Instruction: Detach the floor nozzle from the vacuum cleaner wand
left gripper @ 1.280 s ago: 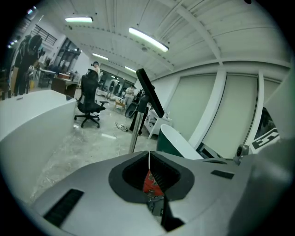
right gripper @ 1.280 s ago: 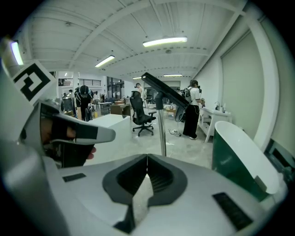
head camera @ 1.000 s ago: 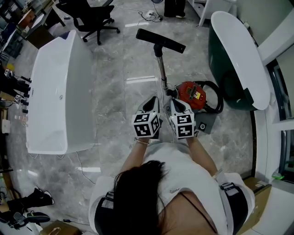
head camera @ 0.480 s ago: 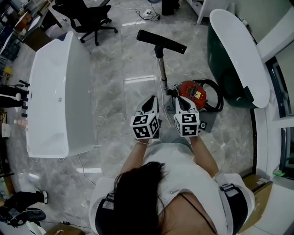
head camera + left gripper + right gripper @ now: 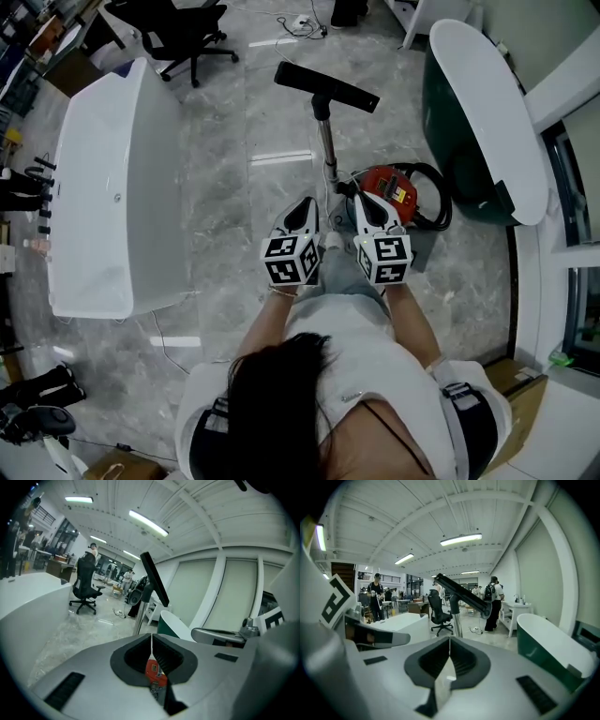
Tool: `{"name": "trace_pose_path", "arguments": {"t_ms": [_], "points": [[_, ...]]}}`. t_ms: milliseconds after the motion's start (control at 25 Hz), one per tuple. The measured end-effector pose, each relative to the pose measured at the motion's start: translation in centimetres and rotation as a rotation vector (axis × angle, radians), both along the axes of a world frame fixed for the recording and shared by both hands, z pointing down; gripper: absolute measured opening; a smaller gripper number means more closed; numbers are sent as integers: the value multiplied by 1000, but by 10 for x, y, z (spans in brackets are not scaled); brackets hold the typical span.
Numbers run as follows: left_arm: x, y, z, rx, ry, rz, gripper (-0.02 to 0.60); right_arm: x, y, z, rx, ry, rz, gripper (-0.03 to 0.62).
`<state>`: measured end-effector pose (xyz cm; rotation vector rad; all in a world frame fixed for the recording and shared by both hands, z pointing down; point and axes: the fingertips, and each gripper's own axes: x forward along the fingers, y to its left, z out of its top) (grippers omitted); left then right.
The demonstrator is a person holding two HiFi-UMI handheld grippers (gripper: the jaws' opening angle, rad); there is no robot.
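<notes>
Floor nozzle: The black floor nozzle point(image 5: 326, 86) is not yet detached from the far end of the wand point(image 5: 328, 150). Both gripper views show it tilted and well above the floor, so the wand appears to stand upright with the nozzle uppermost.
Wand: The metal tube rises just beside the red canister point(image 5: 392, 192), and the black hose point(image 5: 439, 211) loops around that body. Parked this way, the joint probably sits within a standing person's reach.
Left gripper: The left gripper point(image 5: 304, 208) has its jaws together with nothing between them. It is held low on the wand's left, near the tube but apart from it, and points toward the tube.
Right gripper: The right gripper point(image 5: 367, 206) also has its jaws closed on nothing. It hangs over the canister on the wand's right.
Stance: The pair flank the tube, which reads as an approach. One would likely steady the wand while the other pulls the nozzle, and both must open first.
Surroundings: A white bathtub point(image 5: 103, 187) stands to the left and a green-sided tub point(image 5: 469, 122) to the right. An office chair point(image 5: 178, 28) sits beyond on the marble floor point(image 5: 225, 187).
</notes>
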<state>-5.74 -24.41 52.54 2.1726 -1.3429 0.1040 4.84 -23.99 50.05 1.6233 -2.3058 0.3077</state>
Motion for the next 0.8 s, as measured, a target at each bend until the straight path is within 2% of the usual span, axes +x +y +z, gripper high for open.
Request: {"name": "trace_pose_path", "arguments": {"t_ms": [320, 520, 680, 800], "points": [[4, -24, -5, 11, -14, -25, 11, 1, -29, -13, 53, 26, -52, 15], [8, -37, -3, -1, -14, -41, 11, -3, -44, -28, 102, -43, -116, 17], [10, -49, -1, -3, -21, -52, 11, -1, -60, -29, 110, -12, -129, 17], [8, -56, 1, -12, -28, -70, 11, -2, -70, -33, 119, -27, -143, 17]]}}
